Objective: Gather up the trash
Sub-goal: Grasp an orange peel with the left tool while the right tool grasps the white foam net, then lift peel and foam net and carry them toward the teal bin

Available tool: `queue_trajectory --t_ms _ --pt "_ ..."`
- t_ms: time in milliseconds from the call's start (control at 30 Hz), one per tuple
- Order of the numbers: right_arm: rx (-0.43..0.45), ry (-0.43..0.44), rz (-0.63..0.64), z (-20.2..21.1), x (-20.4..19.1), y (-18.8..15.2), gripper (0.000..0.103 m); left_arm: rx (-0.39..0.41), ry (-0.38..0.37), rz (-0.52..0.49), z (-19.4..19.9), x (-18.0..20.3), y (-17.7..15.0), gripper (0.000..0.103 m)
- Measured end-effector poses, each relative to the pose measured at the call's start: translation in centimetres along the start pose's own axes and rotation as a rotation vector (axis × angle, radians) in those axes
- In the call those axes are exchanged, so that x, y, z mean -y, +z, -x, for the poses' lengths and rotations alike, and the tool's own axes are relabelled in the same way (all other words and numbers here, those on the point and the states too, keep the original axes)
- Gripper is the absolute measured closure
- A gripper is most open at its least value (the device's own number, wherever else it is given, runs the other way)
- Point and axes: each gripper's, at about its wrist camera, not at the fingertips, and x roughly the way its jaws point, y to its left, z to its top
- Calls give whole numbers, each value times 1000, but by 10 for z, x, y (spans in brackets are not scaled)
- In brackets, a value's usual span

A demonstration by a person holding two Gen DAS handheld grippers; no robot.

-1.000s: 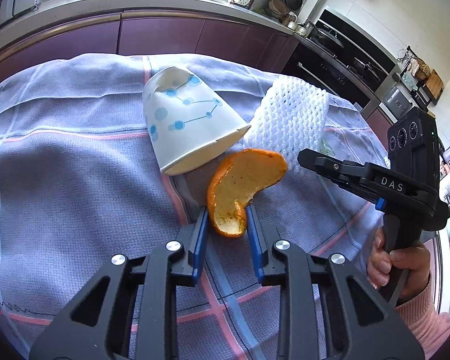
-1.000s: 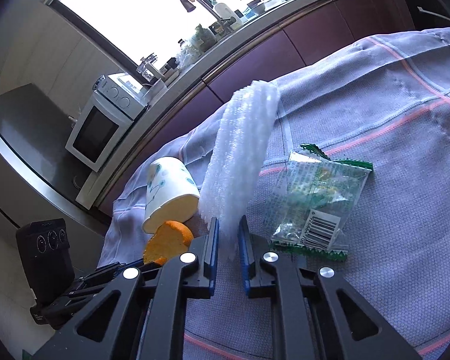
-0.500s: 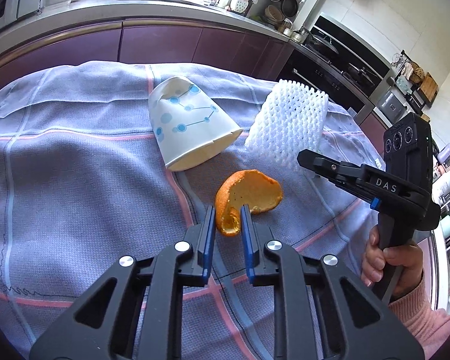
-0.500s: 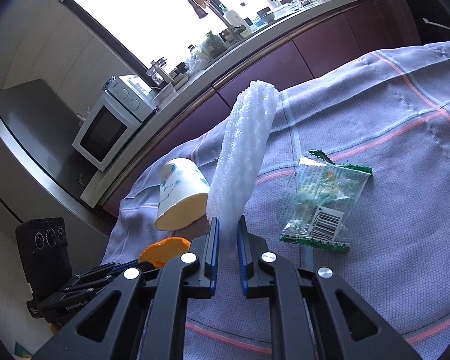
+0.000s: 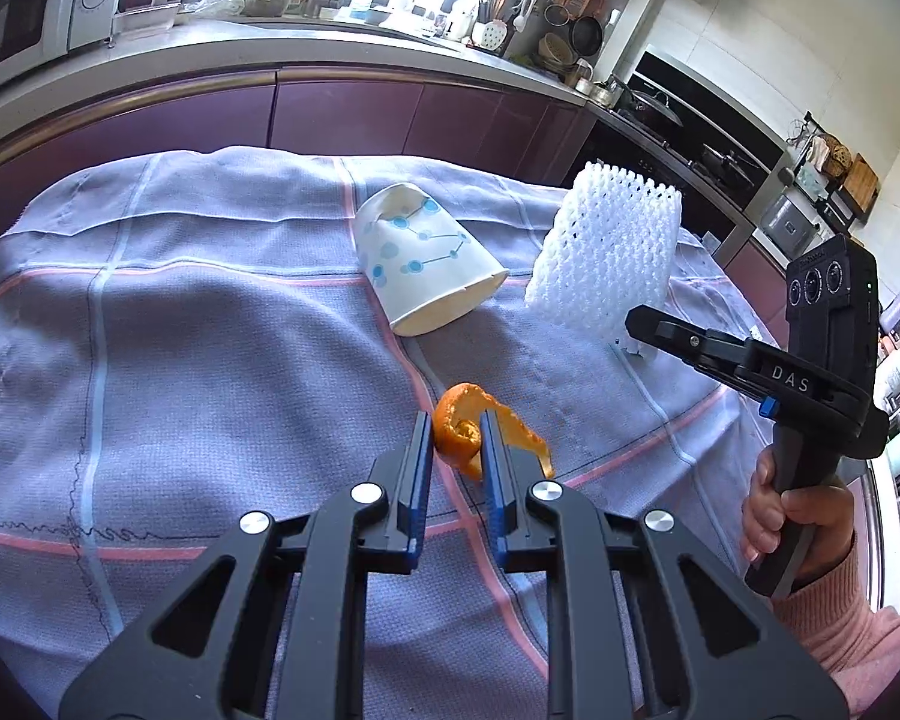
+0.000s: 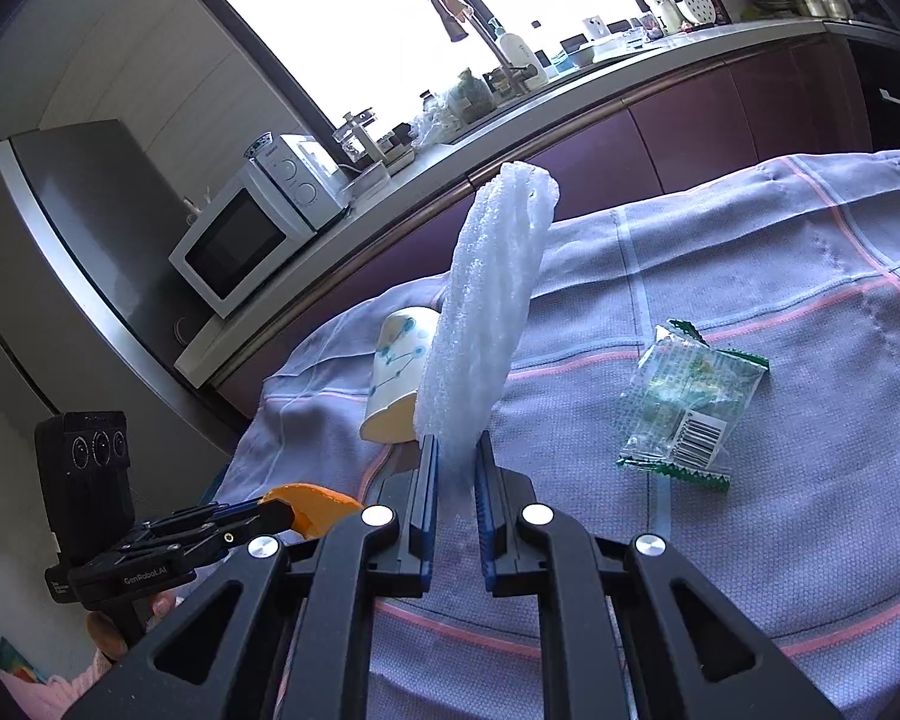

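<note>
Two pieces of litter leave the cloth-covered bench (image 5: 150, 360) at once. My left gripper (image 5: 456, 444) has its jaws narrowed onto a curl of orange peel (image 5: 459, 429), and they have just been closing on it, the peel pinched between the blue pads. My right gripper (image 6: 453, 459) has its jaws clamped nearly together on the lower edge of a white foam fruit net (image 6: 486, 324), which stands up tall from the grip.

To carry this step off well, I judge both holds must stay firm and the lift slow — the peel is caught only by one rolled end, with a loose flap hanging to the right of the pads, so a jerk could shake it free. The foam net (light and floppy, I would guess) leans above the jaws and may sway; keeping that gripper steady should stop it brushing the paper cup (image 5: 426, 267) that lies on its side just behind.

The peel is bright orange with a paler, pithy inside, curled tight on itself. The net is a white open mesh, squashed flat. Still on the cloth: the tipped cup with its blue dot-and-line print, and a crinkled green-edged clear wrapper (image 6: 687, 405) — well apart from both grippers.
</note>
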Motion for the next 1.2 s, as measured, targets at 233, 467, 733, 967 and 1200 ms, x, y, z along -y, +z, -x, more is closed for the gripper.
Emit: queue_trajectory --t_ms 233,467,733,967,1200 --pt "-11 14 43 -2 -16 -4 93 21 23 16 19 -16 -8 87" --pt "-29 34 88 -7 -32 -9 93 44 55 39 38 -30 -18 87" --pt "-54 72 126 -16 -51 -15 93 70 77 72 60 -44 -25 87" --pt "-70 98 151 -24 -69 -20 93 93 96 79 76 -49 -28 87" --pt "-88 119 164 -30 -78 -23 93 119 117 87 92 -54 -30 87"
